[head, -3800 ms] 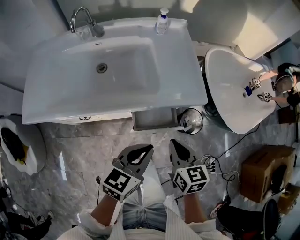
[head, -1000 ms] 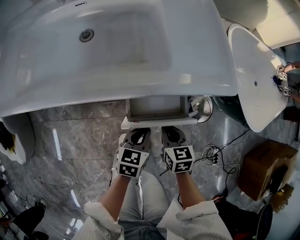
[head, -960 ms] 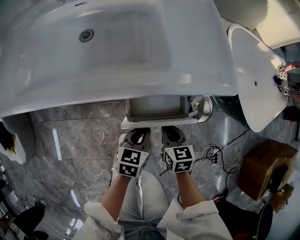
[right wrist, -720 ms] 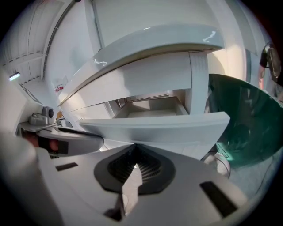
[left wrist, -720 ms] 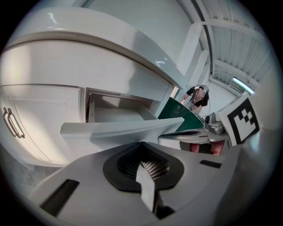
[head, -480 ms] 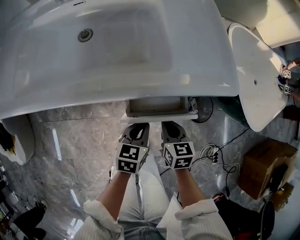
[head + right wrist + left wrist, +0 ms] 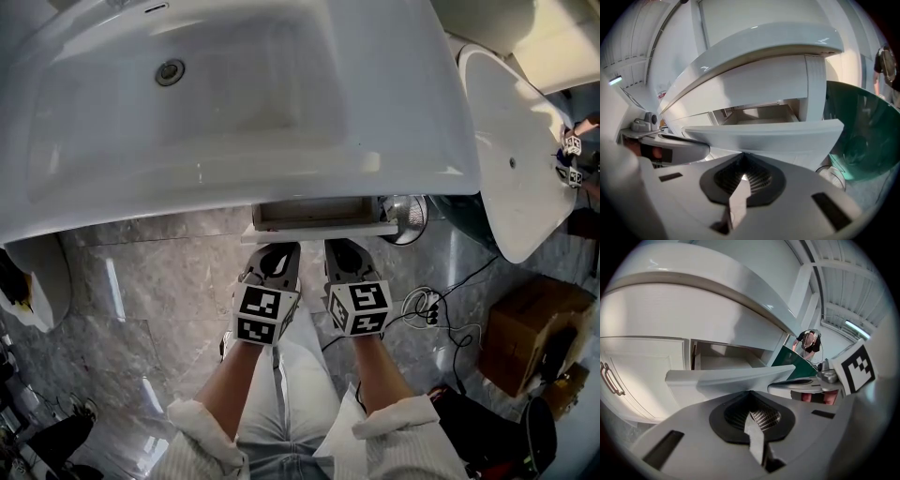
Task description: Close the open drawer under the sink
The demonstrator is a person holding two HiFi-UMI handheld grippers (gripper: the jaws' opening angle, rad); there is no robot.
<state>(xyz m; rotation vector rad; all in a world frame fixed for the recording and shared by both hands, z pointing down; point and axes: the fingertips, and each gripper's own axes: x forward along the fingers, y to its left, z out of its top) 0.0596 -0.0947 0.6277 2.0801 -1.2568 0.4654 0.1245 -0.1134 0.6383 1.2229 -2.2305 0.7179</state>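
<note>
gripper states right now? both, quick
Left gripper: closed, holding nothing, tips at the drawer front.
Right gripper: closed, holding nothing, tips at the same drawer front.

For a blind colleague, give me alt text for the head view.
The left gripper and right gripper, jaws shut, touch the front of a partly open drawer under a white sink. Marble floor below; cardboard box at right.
</note>
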